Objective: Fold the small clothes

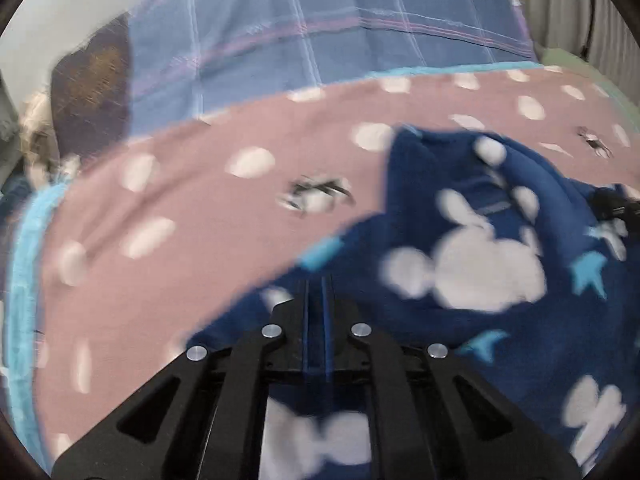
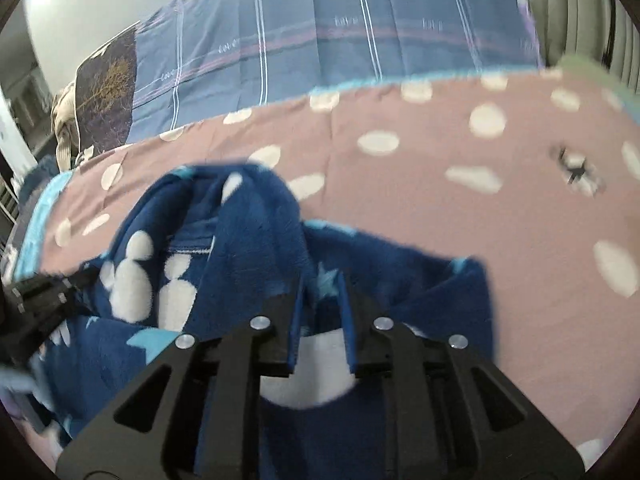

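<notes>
The left tool (image 1: 317, 292) is pressed together on an edge of the dark blue fleece garment with white mouse-head shapes and light blue stars (image 1: 472, 264); the right tool (image 2: 322, 288) stands only narrowly apart, its fingers pinching a raised ridge of the same fleece. Judging from this, the step in hand is taking hold of two edges to spread or fold the piece. To do it well, both grips should hold one layer only, then draw apart evenly so the cloth goes taut without twisting, and lay it flat before folding. The garment lies bunched and rumpled on the dusty-pink bedspread with white dots and a light blue border (image 1: 168, 208), near its front edge, with a blue checked sheet (image 2: 320, 40) behind
</notes>
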The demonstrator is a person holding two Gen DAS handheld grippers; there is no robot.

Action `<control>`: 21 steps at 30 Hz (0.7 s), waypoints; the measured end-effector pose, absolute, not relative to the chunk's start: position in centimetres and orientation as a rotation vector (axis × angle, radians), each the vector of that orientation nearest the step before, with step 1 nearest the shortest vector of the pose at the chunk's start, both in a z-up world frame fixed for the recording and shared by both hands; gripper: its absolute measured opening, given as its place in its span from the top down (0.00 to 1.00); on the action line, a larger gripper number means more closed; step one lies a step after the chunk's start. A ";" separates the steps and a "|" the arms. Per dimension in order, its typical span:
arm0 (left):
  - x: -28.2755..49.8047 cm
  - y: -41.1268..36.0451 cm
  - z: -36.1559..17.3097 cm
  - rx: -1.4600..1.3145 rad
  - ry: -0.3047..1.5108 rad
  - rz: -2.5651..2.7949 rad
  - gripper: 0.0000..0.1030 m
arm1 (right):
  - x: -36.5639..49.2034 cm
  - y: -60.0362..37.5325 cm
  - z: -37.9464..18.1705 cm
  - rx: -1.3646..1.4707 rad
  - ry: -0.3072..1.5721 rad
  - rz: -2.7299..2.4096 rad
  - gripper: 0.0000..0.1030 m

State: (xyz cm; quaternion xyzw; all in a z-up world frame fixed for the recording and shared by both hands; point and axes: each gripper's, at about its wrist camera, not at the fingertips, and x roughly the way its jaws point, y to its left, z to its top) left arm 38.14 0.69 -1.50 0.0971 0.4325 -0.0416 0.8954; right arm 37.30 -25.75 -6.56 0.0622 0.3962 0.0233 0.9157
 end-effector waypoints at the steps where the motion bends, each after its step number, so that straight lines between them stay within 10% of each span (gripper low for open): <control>1: 38.4 1.3 -0.9 0.117 0.897 -0.145 0.95 | 37.2 -25.9 -6.1 0.136 0.796 0.064 0.83; 3: 39.0 2.2 0.2 -0.053 0.882 -0.254 0.93 | 37.6 -25.9 -5.1 0.179 0.782 0.126 0.74; 6: 40.5 1.3 1.1 -0.154 0.847 -0.343 0.57 | 38.9 -25.6 -4.2 0.223 0.785 0.197 0.69; 10: 45.3 -1.1 -1.4 -0.223 0.965 -0.354 0.53 | 41.3 -25.2 -4.2 0.310 0.821 0.264 0.68; 14: 49.1 -1.0 -3.8 -0.336 1.069 -0.359 0.52 | 44.2 -25.7 -5.3 0.351 0.874 0.274 0.39; 18: 51.1 0.2 -5.8 -0.570 1.108 -0.468 0.52 | 47.5 -27.9 -7.3 0.499 0.940 0.322 0.38; 21: 51.4 0.1 -6.8 -0.659 1.107 -0.573 0.87 | 50.1 -28.5 -9.8 0.693 1.014 0.450 0.38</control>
